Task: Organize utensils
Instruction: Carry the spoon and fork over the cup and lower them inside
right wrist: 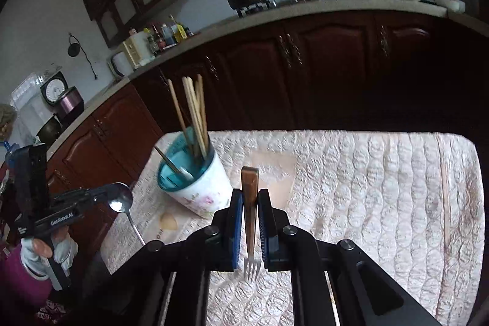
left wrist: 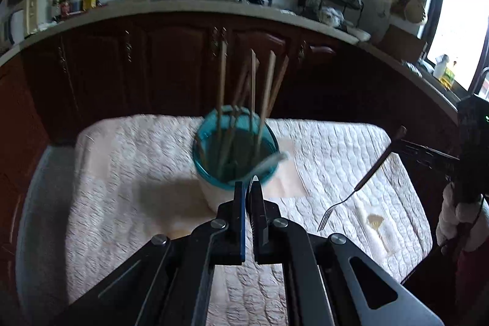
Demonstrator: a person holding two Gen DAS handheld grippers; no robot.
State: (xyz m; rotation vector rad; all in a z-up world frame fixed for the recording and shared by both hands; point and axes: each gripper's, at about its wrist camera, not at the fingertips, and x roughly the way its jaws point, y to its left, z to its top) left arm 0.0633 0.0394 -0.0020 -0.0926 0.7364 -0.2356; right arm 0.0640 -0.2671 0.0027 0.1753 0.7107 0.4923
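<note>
A: How does the cup [right wrist: 195, 179] lie from each gripper?

B: It stands on the quilted cloth [right wrist: 366, 188], chopsticks [right wrist: 192, 109] upright in it. The left gripper [left wrist: 250, 188], nearly closed on a spoon [right wrist: 122, 199], hangs just short of the rim, so it is nearer. The right gripper [right wrist: 250, 197] pinches a fork [right wrist: 250, 219], handle forward, tines back; the cup lies ahead and left.

A: The room?

B: Dark cabinets [left wrist: 171, 57] under a counter [left wrist: 183, 3].

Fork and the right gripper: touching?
Touching. The right wrist view shows the fork clamped between the right gripper's fingers, tines toward the camera.
</note>
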